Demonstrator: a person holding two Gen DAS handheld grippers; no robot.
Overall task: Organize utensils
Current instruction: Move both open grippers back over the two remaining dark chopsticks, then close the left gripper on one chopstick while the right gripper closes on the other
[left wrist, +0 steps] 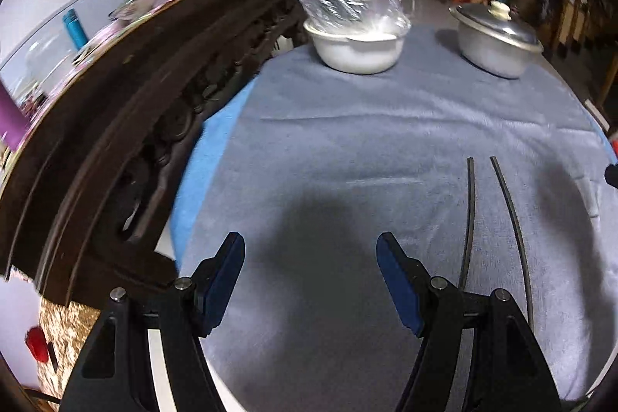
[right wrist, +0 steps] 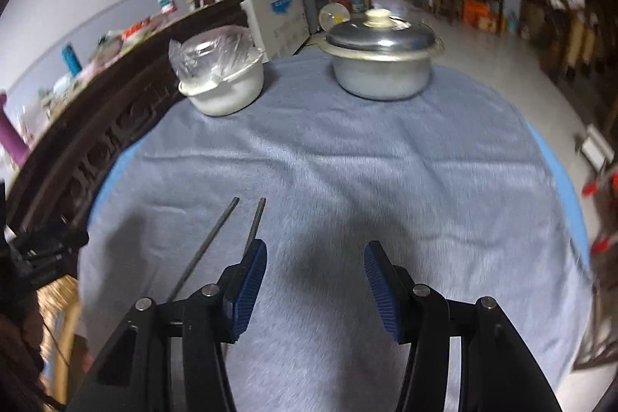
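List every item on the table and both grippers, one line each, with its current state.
Chopsticks: two, lying flat on the cloth, side by side, apart, not held.
White bowl: upright, covered with a clear plastic bag.
Metal pot: upright, lid on.
Grey cloth: spread over the table, slightly creased.
Left gripper: open, nothing between its jaws.
Right gripper: open, nothing between its jaws.

left gripper (left wrist: pixel 311 257) jaws apart, empty | chopsticks (left wrist: pixel 469 219) on grey cloth (left wrist: pixel 347 141), right of it
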